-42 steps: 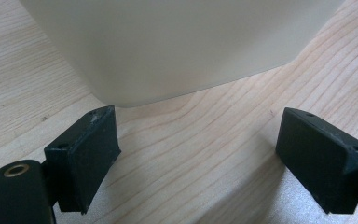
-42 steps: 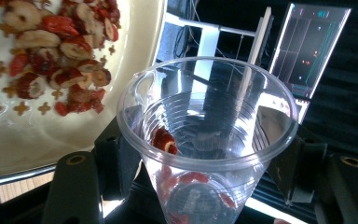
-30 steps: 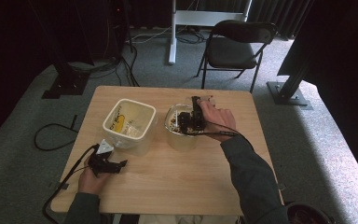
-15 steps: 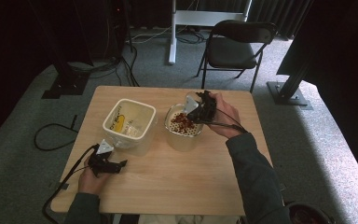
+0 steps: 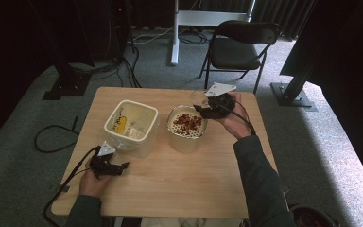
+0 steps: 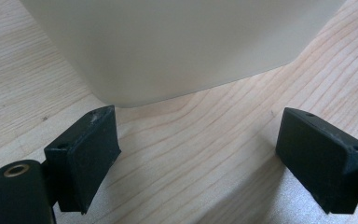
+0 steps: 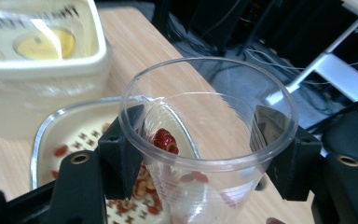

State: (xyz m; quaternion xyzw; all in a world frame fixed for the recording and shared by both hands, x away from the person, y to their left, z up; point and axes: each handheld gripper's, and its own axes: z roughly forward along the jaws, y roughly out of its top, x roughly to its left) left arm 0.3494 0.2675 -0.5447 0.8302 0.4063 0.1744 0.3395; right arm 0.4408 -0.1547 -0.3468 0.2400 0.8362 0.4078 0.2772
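Right gripper (image 5: 207, 109) has swung from over bowl (image 5: 185, 141) to its right edge, cup (image 7: 205, 140) now tilted toward it. Cup clear thin plastic, round, clamped between jaws; red pieces inside. Bowl pale, perforated base, red and tan bits. Tub (image 5: 131, 123) cream, rounded square; label unreadable. Left gripper (image 5: 109, 166) parted, empty, resting on wooden table (image 5: 179, 184) beside tub.

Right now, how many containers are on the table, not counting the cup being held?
2: a cream tub at the left with packets inside, and a perforated bowl of red bits beside it, below the right gripper and its clear cup.
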